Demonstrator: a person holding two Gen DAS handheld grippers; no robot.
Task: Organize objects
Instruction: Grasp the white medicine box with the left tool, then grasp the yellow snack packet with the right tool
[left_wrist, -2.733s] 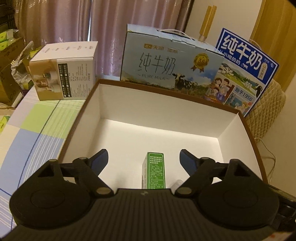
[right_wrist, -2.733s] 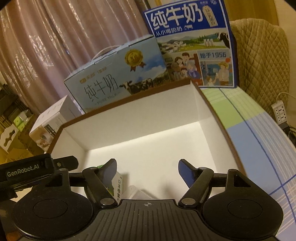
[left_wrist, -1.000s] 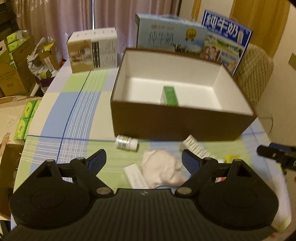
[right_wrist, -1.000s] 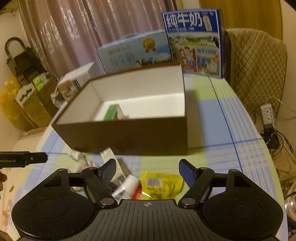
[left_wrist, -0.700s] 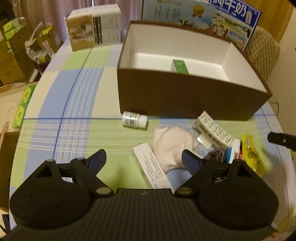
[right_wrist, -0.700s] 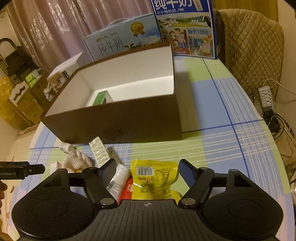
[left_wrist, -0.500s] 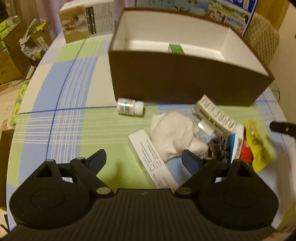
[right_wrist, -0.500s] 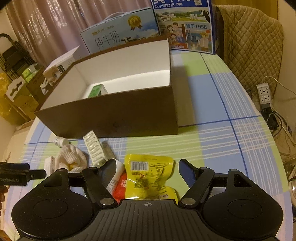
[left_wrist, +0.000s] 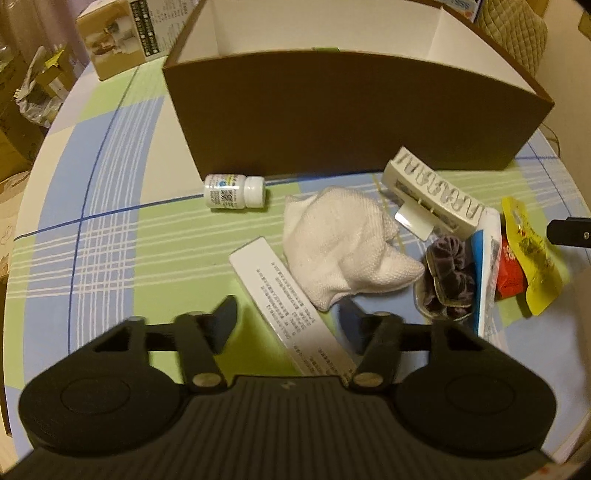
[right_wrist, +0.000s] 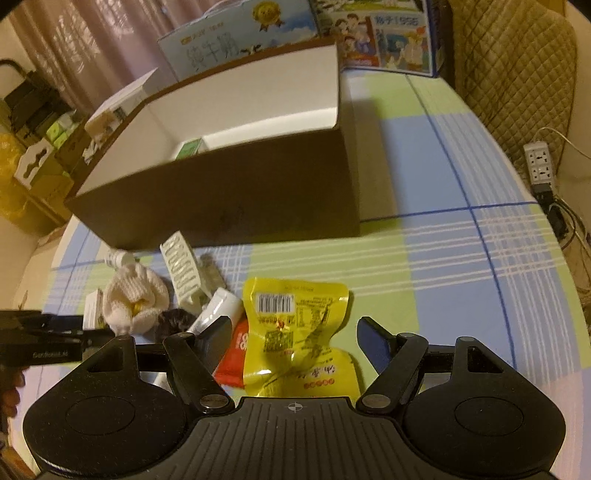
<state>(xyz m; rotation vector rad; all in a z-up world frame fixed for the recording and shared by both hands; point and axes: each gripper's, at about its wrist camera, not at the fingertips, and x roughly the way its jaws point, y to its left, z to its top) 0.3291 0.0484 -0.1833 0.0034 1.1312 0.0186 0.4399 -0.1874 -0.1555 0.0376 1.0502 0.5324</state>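
Since the earlier frames both grippers had pulled back out of the brown box (left_wrist: 354, 110) and come down low over the loose items in front of it. The left gripper (left_wrist: 288, 321) hung with jaws wide apart, holding nothing, straddling the long white carton (left_wrist: 291, 306), which lay flat on the checked tablecloth (left_wrist: 110, 240). Just beyond it lay a crumpled white cloth (left_wrist: 343, 247), with a small white pill bottle (left_wrist: 234, 192) on its side near the box wall. To the right sat a white blister-pack box (left_wrist: 432, 192), a dark scrunchie (left_wrist: 448, 277) and a white tube (left_wrist: 487, 266). The right gripper (right_wrist: 295, 338) was likewise spread wide and empty, over the yellow snack packet (right_wrist: 295, 332), which overlapped a red sachet (right_wrist: 234, 354). A green carton (right_wrist: 190, 147) stood inside the box.
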